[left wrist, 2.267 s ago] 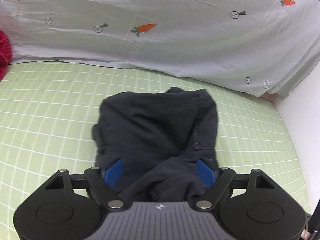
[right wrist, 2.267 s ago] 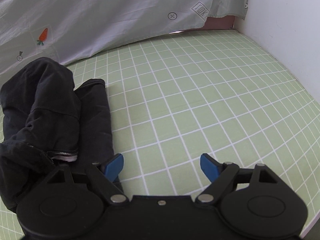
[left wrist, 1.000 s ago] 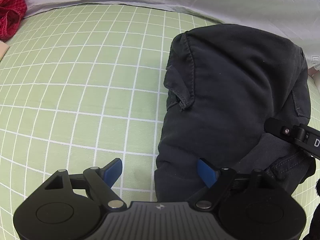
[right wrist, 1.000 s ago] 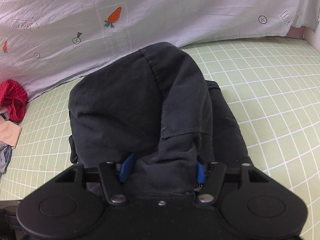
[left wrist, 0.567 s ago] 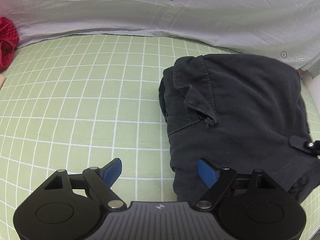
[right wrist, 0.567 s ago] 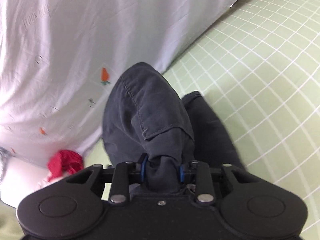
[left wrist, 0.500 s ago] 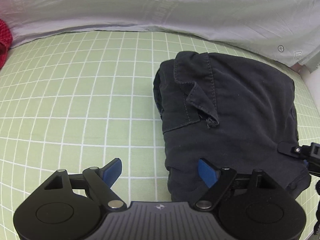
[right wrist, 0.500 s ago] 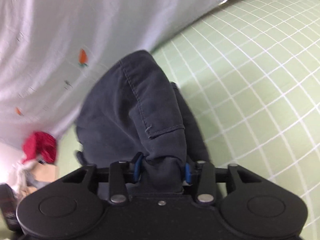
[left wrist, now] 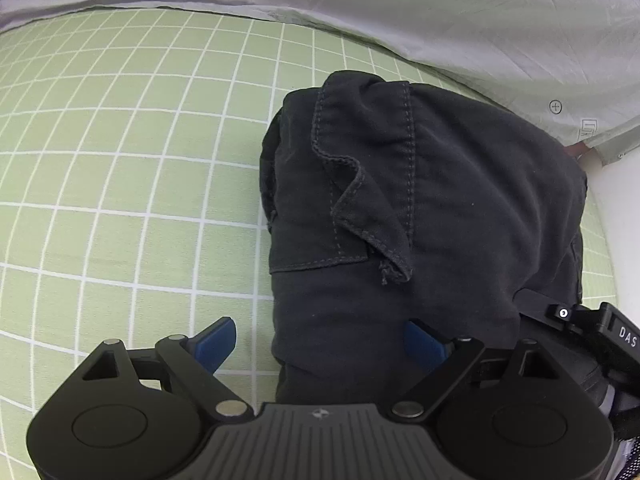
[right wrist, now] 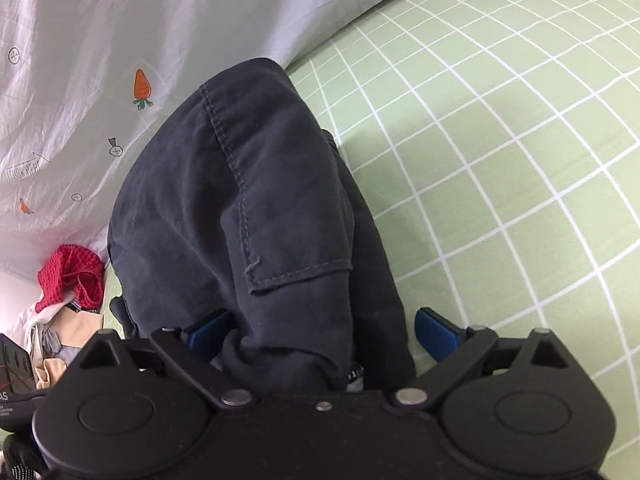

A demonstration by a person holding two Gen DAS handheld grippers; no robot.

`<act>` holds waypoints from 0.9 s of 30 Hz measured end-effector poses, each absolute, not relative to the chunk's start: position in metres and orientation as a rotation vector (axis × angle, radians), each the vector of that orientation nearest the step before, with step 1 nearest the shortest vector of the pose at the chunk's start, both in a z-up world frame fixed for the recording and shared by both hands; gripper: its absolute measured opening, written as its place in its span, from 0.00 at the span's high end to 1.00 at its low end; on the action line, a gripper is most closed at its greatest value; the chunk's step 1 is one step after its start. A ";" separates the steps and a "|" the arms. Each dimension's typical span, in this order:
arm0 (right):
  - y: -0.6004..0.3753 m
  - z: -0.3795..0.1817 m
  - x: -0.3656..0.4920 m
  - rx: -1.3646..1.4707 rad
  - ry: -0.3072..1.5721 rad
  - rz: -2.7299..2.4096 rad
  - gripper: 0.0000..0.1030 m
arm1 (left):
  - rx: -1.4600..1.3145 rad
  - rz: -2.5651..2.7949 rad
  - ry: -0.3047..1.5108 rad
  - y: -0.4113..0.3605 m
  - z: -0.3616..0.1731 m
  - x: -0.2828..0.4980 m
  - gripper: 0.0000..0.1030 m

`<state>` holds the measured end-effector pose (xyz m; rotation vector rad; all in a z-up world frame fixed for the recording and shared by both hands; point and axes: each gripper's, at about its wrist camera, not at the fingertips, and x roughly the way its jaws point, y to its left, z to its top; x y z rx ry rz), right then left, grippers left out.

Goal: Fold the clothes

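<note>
Dark folded trousers on the green checked sheet; left gripper jaws apart, straddling the near edge; right gripper jaws apart, bunched cloth between them.

White letters "DAS" stand on the black plastic right gripper body, right of the left fingers; "COOK HERE" is printed in an arrow on the pale carrot-print cotton sheet, far left of the right fingers.

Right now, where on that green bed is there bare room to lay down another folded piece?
Bare green checked sheet lies left of the dark folded trousers, up to the white carrot-print cloth. More lies right of them in the right view. It is crowded by the red knit garment and the pile under it.
</note>
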<state>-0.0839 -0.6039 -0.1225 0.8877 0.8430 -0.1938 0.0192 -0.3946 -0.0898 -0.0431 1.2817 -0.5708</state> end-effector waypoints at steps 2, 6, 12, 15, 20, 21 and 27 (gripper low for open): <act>-0.602 -0.122 -0.080 0.893 0.844 -0.182 0.07 | -0.100 -0.604 1.288 -0.394 -0.091 0.018 0.28; -0.599 -0.114 -0.088 0.935 0.810 -0.164 0.53 | -0.108 -0.632 1.243 -0.394 -0.083 0.009 0.52; -0.588 -0.086 -0.112 0.986 0.720 -0.192 0.65 | -0.172 -0.672 1.176 -0.381 -0.061 -0.005 0.71; -0.582 -0.074 -0.128 1.008 0.683 -0.212 0.66 | -0.156 -0.703 1.169 -0.379 -0.055 -0.017 0.71; -0.571 -0.064 -0.159 1.017 0.685 -0.295 0.66 | -0.107 -0.760 1.197 -0.390 -0.055 -0.042 0.71; -0.572 -0.064 -0.166 1.025 0.682 -0.311 0.66 | -0.093 -0.773 1.201 -0.395 -0.055 -0.047 0.71; -0.610 -0.075 -0.221 1.079 0.645 -0.366 0.66 | -0.012 -0.817 1.173 -0.453 -0.051 -0.089 0.71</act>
